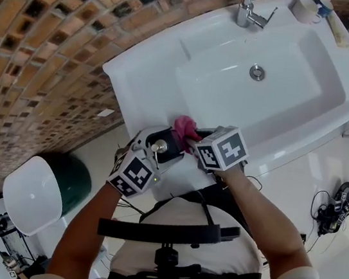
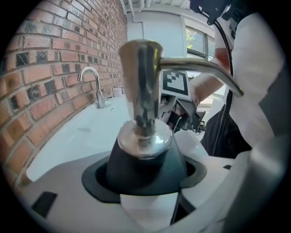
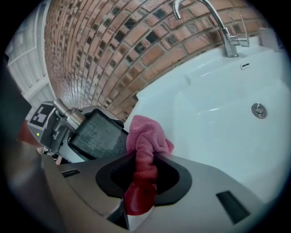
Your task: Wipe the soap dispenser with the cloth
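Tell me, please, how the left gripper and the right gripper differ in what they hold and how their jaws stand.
The left gripper clamps the black soap dispenser, rigid with a chrome pump; the right gripper pinches the pink cloth, soft and bunched. The left gripper's jaws stand wide round the dispenser; the right gripper's sit close together on the cloth. Both grip something at the near edge of the sink.
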Action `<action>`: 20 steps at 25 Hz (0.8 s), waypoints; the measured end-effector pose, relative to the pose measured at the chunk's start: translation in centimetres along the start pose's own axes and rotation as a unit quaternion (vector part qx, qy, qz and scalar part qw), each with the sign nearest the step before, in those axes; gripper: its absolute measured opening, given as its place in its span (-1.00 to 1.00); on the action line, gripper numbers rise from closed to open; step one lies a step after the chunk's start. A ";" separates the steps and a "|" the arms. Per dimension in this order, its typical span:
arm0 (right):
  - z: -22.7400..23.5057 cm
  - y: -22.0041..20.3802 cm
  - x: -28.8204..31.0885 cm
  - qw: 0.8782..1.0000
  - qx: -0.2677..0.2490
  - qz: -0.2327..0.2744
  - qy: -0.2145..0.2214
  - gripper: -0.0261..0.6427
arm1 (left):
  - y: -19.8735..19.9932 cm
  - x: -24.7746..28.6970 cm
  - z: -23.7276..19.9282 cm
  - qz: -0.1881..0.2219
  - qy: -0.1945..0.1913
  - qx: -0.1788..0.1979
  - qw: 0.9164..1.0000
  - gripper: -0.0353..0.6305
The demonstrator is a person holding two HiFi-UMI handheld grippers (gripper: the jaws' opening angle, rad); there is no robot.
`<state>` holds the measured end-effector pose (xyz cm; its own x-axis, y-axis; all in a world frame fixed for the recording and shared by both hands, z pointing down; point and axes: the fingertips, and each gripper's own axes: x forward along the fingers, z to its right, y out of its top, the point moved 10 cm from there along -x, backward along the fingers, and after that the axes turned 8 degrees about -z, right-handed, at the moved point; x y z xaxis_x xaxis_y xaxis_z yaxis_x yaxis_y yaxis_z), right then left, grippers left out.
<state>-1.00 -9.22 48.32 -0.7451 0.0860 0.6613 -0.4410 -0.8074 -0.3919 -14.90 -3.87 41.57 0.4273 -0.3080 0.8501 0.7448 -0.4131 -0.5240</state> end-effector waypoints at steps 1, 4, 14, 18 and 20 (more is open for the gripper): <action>0.0 -0.1 0.3 1.000 -0.010 -0.010 -0.017 -0.57 | 0.0 0.0 0.0 0.000 -0.001 0.000 1.000 0.16; -0.3 0.2 0.9 0.996 -0.049 -0.040 -0.064 -0.57 | 0.0 0.0 0.0 0.002 -0.006 0.004 1.000 0.16; -0.7 0.6 1.1 0.990 -0.079 -0.071 -0.088 -0.57 | -0.5 -3.1 -1.4 -0.056 -0.072 0.210 0.973 0.35; -0.8 0.5 1.2 0.990 -0.079 -0.068 -0.091 -0.57 | 0.1 -4.8 -3.6 -0.104 -0.043 0.360 0.926 0.36; -0.9 0.5 1.2 0.991 -0.077 -0.066 -0.091 -0.57 | 0.6 -4.4 -4.3 -0.121 -0.051 0.430 0.893 0.36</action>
<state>-2.60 -9.00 48.33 -0.5796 0.0665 0.8122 -0.6095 -0.6969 -0.3779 -18.53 -6.46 37.22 0.2118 -0.2011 0.9564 0.9214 0.3674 -0.1268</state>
